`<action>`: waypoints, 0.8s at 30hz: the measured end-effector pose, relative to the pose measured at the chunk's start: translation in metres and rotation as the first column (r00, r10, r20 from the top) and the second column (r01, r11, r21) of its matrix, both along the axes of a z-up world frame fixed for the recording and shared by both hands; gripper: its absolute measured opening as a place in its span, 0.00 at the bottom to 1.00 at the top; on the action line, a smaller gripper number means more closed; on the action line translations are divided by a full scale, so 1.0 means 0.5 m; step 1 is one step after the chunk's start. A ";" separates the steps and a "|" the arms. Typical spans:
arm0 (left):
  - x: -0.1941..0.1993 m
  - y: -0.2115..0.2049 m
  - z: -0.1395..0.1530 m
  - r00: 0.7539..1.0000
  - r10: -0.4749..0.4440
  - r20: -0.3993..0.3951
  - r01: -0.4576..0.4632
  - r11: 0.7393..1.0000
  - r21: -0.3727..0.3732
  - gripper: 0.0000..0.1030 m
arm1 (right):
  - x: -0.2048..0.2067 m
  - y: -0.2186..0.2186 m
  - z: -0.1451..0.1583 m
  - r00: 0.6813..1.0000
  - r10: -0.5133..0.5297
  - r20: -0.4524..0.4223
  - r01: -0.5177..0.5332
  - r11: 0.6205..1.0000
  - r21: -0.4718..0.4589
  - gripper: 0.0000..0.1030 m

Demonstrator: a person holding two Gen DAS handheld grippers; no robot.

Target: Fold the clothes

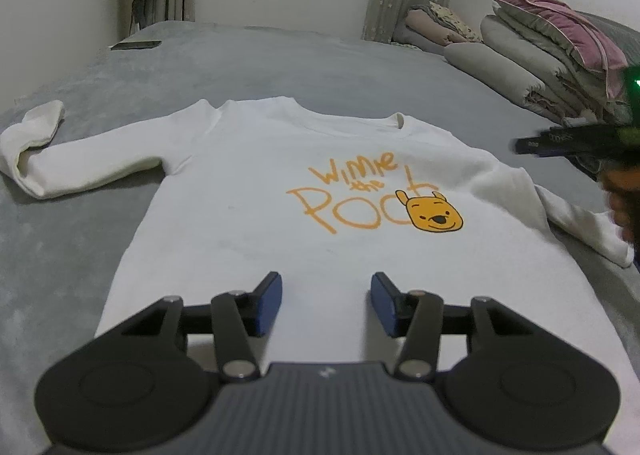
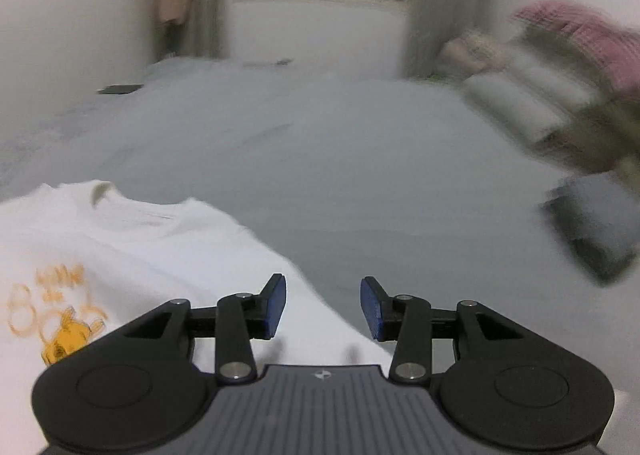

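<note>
A white long-sleeved sweatshirt (image 1: 248,191) with an orange bear print lies flat, front up, on the grey bed (image 1: 320,67). Its left sleeve (image 1: 36,143) stretches out and bends back at the cuff, and the right sleeve (image 1: 580,227) runs to the right edge. My left gripper (image 1: 326,301) hovers open over the shirt's lower front, with nothing between its blue pads. In the blurred right wrist view my right gripper (image 2: 323,305) is open over the shirt's right shoulder edge (image 2: 140,247) and holds nothing. It also shows at the right edge of the left wrist view, right gripper (image 1: 524,145).
A pile of folded quilts and a pink pillow (image 1: 540,55) lies along the bed's right side. A dark flat object (image 1: 136,43) sits at the far left corner. A folded grey item (image 2: 596,227) lies to the right of my right gripper. A window and curtains stand behind.
</note>
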State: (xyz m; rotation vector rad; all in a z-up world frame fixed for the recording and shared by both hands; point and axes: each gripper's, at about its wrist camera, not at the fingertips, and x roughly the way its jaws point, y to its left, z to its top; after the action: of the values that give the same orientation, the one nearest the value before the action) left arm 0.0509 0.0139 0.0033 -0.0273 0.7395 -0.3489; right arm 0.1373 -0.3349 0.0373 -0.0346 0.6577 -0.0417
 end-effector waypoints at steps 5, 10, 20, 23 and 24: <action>0.002 -0.004 0.000 1.000 -0.010 0.001 0.010 1.000 0.011 0.46 | 0.104 0.013 -0.033 0.990 0.129 -0.053 -0.126 0.990 0.055 0.40; 0.003 -0.005 0.001 1.000 -0.017 0.000 0.017 1.000 0.011 0.46 | 0.165 0.048 -0.071 0.959 0.255 -0.127 -0.250 0.967 0.053 0.55; 0.012 0.003 0.012 1.000 0.016 0.022 -0.016 1.000 -0.021 0.46 | 0.173 0.109 -0.047 0.960 0.272 -0.068 -0.280 0.933 -0.227 0.04; 0.021 0.003 0.006 0.999 0.032 0.023 -0.032 0.999 -0.003 0.46 | 0.184 0.129 -0.027 0.964 0.266 -0.021 -0.259 0.917 -0.302 0.04; 0.023 0.001 0.001 0.999 0.030 0.018 -0.030 1.000 0.008 0.46 | 0.190 0.141 -0.033 0.963 0.269 -0.031 -0.263 0.903 -0.339 0.04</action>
State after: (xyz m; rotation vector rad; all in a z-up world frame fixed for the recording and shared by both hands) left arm 0.0621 0.0145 0.0039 -0.0270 0.7223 -0.3172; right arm 0.2324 -0.2643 0.0210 -0.4594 0.6176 0.1090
